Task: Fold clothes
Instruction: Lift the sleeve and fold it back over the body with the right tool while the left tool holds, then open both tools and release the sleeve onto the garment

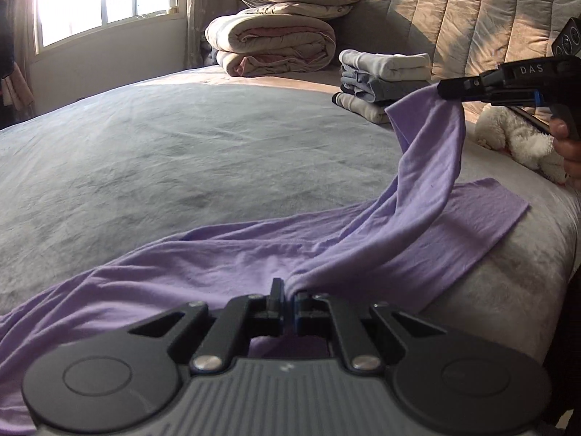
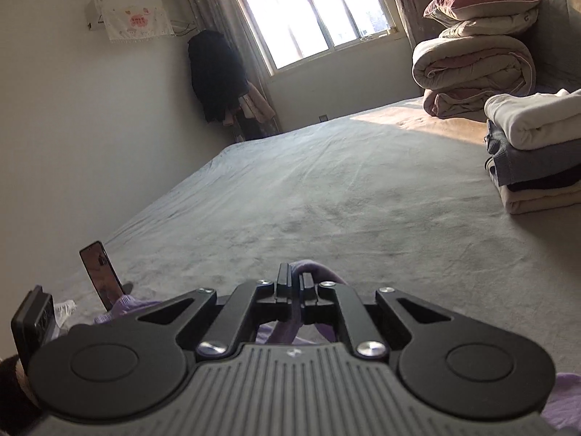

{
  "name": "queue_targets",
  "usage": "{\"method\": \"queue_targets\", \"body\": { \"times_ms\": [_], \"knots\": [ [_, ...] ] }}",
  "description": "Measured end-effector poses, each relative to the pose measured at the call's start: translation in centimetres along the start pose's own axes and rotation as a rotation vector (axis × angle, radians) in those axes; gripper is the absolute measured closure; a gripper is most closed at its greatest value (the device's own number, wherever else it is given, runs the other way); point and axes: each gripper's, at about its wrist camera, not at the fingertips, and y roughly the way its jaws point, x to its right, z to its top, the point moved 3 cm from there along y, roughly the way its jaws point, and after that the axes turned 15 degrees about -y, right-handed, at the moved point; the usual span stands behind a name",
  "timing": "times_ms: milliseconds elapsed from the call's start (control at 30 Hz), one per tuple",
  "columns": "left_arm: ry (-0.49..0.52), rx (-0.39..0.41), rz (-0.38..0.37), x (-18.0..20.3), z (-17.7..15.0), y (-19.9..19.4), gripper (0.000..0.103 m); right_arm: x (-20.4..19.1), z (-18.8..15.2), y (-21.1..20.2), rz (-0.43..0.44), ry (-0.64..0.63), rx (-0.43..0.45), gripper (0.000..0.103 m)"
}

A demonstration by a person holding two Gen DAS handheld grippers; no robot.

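A lilac garment (image 1: 218,265) lies spread along the near edge of the grey bed (image 1: 163,152). My left gripper (image 1: 288,292) is shut on a bunched fold of it, low over the bed. My right gripper (image 1: 445,89) is shut on another part of the garment and holds it up above the bed, so a strip of cloth hangs between the two. In the right wrist view the right gripper (image 2: 296,283) pinches a lilac fold (image 2: 316,267), and more lilac cloth (image 2: 123,307) shows below.
A stack of folded clothes (image 1: 385,80) sits by the padded headboard (image 1: 472,18), also in the right wrist view (image 2: 537,152). Rolled duvets and pillows (image 1: 276,36) stand behind. A white plush toy (image 1: 519,138) lies at right. A phone (image 2: 101,276) stands on the bed.
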Motion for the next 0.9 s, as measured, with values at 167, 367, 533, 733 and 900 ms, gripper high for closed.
{"method": "queue_targets", "body": {
  "times_ms": [167, 367, 533, 733, 900],
  "knots": [
    [-0.009, -0.098, 0.006, -0.5, -1.2, 1.6, 0.098, 0.3, -4.0, 2.4, 0.0, -0.064, -0.186, 0.095],
    [-0.016, -0.119, -0.011, -0.7, -1.4, 1.4, 0.09, 1.1, -6.7, 4.0, 0.035, -0.095, -0.397, 0.093],
    [-0.055, -0.106, -0.029, -1.2, -0.4, 0.8, 0.061, 2.5, -6.4, 4.4, 0.123, -0.053, -0.491, 0.078],
    [-0.126, -0.068, -0.058, -2.3, 1.2, 0.2, 0.058, 3.5, -3.5, 3.7, 0.143, -0.026, -0.446, 0.052],
    [-0.168, -0.073, -0.173, -3.3, 2.1, -0.7, 0.054, 2.9, -2.1, 4.2, 0.175, -0.027, -0.425, 0.052]
  ]
}}
